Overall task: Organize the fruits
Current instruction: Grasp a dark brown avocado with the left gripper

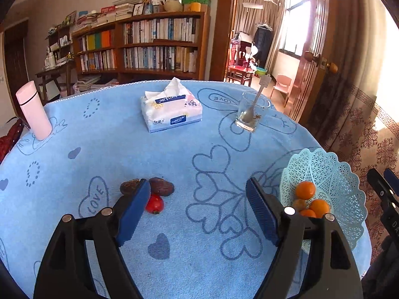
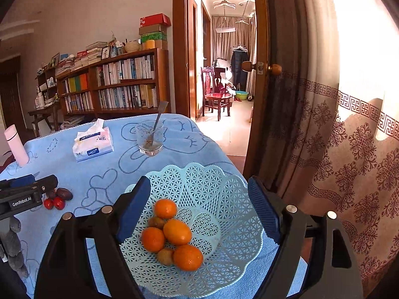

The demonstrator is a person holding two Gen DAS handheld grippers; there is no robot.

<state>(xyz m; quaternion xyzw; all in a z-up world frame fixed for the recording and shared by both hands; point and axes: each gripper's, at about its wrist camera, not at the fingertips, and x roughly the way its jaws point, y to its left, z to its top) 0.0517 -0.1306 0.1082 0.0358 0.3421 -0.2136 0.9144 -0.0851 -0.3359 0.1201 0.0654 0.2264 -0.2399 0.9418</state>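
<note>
Gaping wide, left gripper [image 1: 198, 194] holds nothing; right gripper [image 2: 199, 191] likewise, above basket [image 2: 224, 182].

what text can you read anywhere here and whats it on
"GenRobot.AI": side of the left tool
"LOVE": blue tablecloth, repeated near the glass
"Colors Life": tissue pack, partly creased
Book spines on the bookshelf: too small to read
</note>
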